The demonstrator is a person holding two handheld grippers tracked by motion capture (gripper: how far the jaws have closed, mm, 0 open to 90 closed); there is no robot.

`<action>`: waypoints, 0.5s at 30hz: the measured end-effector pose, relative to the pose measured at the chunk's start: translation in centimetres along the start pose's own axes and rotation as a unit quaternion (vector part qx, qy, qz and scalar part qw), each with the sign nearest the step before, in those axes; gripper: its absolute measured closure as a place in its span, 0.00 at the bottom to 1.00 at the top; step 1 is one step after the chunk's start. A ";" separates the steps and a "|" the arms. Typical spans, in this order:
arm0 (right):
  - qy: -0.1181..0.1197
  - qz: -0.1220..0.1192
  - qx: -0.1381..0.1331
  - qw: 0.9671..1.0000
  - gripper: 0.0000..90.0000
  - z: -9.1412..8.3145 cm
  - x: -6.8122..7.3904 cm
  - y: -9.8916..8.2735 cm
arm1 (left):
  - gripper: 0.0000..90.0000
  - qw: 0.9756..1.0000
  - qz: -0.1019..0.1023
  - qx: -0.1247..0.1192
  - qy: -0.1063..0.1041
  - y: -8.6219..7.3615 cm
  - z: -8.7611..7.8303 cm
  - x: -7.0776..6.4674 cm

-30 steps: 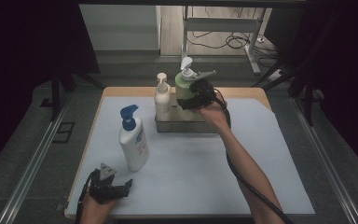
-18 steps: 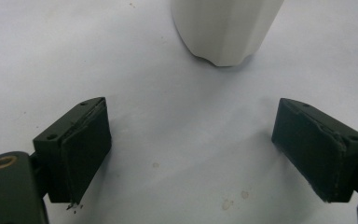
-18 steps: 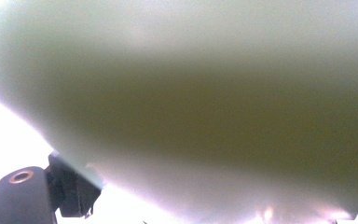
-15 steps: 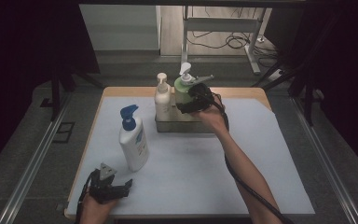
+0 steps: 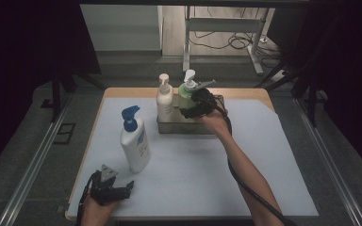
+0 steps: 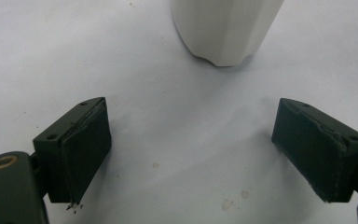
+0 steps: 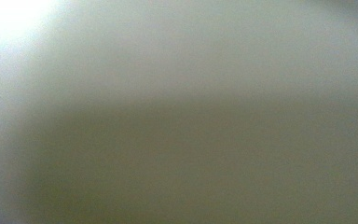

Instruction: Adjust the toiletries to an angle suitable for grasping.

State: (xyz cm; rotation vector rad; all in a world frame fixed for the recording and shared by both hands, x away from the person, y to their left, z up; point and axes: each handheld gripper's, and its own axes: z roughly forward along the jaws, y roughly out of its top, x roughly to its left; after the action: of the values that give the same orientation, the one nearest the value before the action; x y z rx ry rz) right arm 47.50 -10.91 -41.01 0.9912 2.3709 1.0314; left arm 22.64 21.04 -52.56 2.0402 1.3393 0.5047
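Note:
A green pump bottle (image 5: pixel 185 95) with a white pump head stands low in a clear bin (image 5: pixel 169 127) at the back of the mat. My right gripper (image 5: pixel 192 109) is shut on its side. In the right gripper view the green bottle (image 7: pixel 179 112) is a pale blur right against the camera. A cream pump bottle (image 5: pixel 164 100) stands in the bin to its left. A white bottle with a blue pump (image 5: pixel 135 141) stands on the mat in front of my left gripper (image 5: pixel 128 187). The left gripper (image 6: pixel 191 154) is open, and the white bottle's base (image 6: pixel 223 28) lies ahead of it.
A white mat (image 5: pixel 264 160) covers the wooden table (image 5: pixel 122 92). Metal rails run along both sides of the table. The right gripper's cable trails back along the forearm.
My right gripper has sunk with the green bottle, which now sits lower in the bin. The left gripper has stayed put.

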 end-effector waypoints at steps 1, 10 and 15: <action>0.001 0.001 0.002 1.000 0.14 0.1 0.0 -0.1 | 0.13 1.000 0.000 0.000 0.000 0.0 0.0 0.0; 0.003 0.010 0.014 1.000 0.14 0.9 -0.2 -0.8 | 0.13 1.000 0.000 0.000 0.000 0.0 0.0 0.0; 0.006 0.010 0.015 1.000 0.14 1.2 -0.2 -1.0 | 0.13 1.000 0.000 0.000 0.000 0.0 0.0 0.0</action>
State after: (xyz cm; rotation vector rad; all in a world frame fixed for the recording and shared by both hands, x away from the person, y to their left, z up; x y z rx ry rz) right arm 47.88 -11.00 -42.56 1.0242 2.3984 1.0138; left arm 22.64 21.04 -52.56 2.0392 1.3398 0.5051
